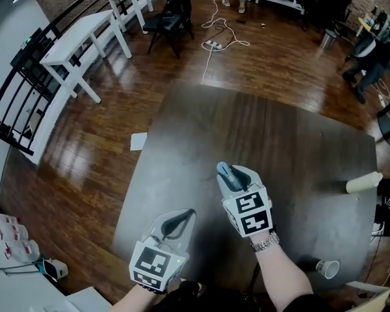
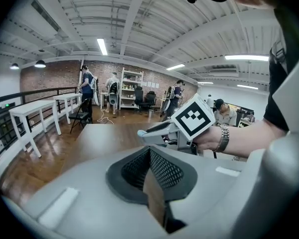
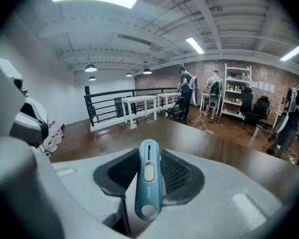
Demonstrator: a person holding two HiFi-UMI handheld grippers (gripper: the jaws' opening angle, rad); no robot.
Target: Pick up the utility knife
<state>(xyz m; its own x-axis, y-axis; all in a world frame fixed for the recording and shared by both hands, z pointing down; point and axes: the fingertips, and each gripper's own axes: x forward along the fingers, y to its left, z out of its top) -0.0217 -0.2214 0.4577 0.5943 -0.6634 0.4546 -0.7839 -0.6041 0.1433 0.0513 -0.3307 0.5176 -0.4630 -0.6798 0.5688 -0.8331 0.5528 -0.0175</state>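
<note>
A blue utility knife (image 3: 149, 188) sits upright between the black pads of my right gripper (image 3: 150, 159), which is shut on it. The knife's slider faces the camera and its hole end is nearest. In the head view the right gripper (image 1: 234, 179) holds the knife (image 1: 225, 171) in the air above the dark grey table (image 1: 299, 155). My left gripper (image 1: 179, 221) hangs lower and to the left, shut with nothing between its pads. The left gripper view shows its closed jaws (image 2: 150, 158) and, beyond them, the right gripper (image 2: 162, 132) with the knife's blue tip poking out.
A paper cup (image 1: 326, 268) lies near the table's near right corner and a cream roll (image 1: 364, 182) at its right edge. A sheet of paper (image 1: 138, 141) lies on the wooden floor. White desks (image 1: 84, 41) and a black railing (image 1: 26, 103) stand at the left.
</note>
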